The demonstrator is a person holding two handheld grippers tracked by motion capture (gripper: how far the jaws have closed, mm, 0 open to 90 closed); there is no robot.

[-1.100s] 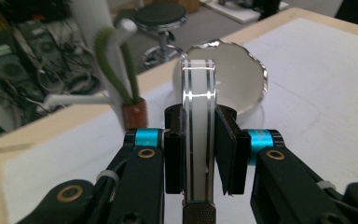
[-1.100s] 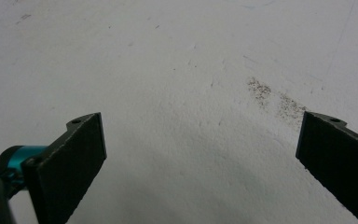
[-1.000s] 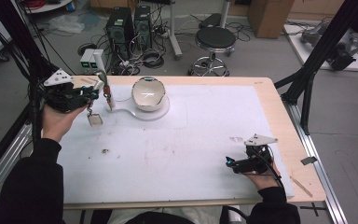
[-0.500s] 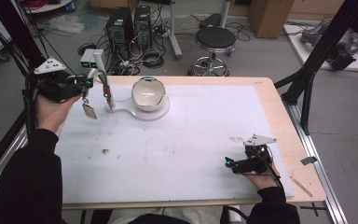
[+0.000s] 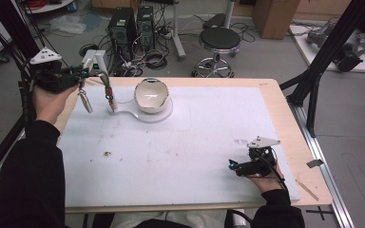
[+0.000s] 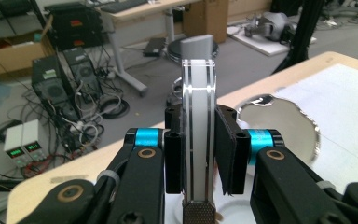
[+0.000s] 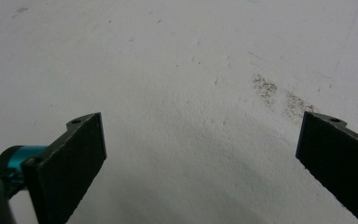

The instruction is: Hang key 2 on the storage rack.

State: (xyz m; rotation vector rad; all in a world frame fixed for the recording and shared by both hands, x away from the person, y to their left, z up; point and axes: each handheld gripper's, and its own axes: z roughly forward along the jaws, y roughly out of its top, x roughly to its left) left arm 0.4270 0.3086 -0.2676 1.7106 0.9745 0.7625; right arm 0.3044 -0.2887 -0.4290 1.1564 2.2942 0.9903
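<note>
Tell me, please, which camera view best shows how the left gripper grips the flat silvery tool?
The left gripper view: its two black pads press both sides of the flat silvery tool, seen edge-on from close range. The high view shows the left gripper held above the table's far left corner, the tool hanging small beneath it. The right gripper view looks at the white mat.

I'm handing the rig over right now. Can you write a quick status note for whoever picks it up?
Left tongs: shut on a flat grey-and-clear bar, held upright in the air at the table's far left edge. A small piece dangles below the tongs.
Right tongs: open and empty, resting on the white mat at the near right.
White bowl: on its round white base, just right of the left tongs.
Done: bar gripped and off the table.
Left: probably carry it to where it goes and release; the right hand hasn't joined in yet.
</note>
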